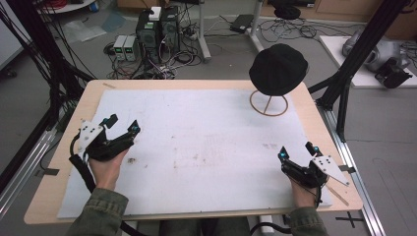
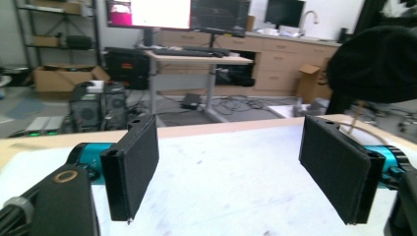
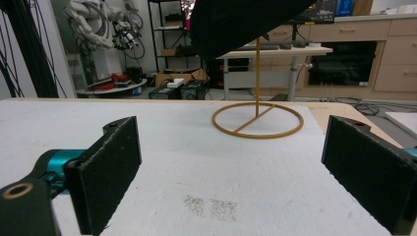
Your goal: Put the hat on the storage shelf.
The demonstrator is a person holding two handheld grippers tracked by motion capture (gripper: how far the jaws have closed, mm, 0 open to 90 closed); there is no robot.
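One white mat (image 1: 196, 147), wooden table (image 1: 59, 191), cluttered lab

Black hat (image 1: 278, 69) sits on its stand (image 1: 269, 104); each hand-held gripper, left (image 1: 123, 125) and right (image 1: 296, 151), gapes empty.

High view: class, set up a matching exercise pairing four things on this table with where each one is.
Things:
1. black hat
2. ring-shaped stand base
3. left gripper
4. right gripper

Places:
A. near right corner, jaws open, nothing between them
B. flat on the white mat, far right
C. left edge of mat, jaws open, nothing between them
D. raised on the stand's post

Pairs: 1-D, 2-B, 3-C, 4-A
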